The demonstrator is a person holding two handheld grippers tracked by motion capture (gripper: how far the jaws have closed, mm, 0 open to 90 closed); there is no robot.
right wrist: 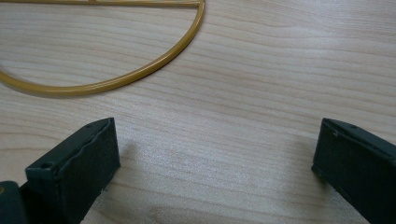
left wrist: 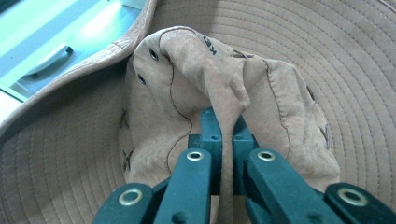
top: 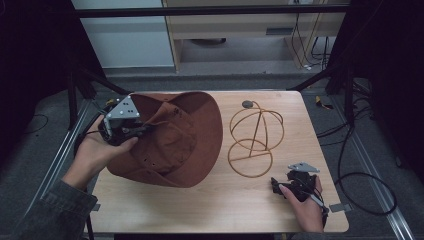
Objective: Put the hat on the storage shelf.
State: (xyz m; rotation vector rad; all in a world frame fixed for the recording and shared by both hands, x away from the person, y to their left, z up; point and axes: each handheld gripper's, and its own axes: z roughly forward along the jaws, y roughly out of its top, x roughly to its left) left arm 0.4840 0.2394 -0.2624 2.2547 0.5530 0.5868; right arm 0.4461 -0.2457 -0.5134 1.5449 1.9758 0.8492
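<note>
While the wooden table is set before a pale cabinet, a brown wide-brimmed hat is held at its left edge, brim tilted up, crown hollow facing left. Crown fabric is pinched by the closed left gripper. A gold wire hat stand is stood right of centre. Near the right front corner, the right gripper is held wide apart, gripping nothing.

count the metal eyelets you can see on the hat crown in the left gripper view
2, both on the upper left of the crumpled crown: one higher, one lower left. Folds may hide more.
</note>
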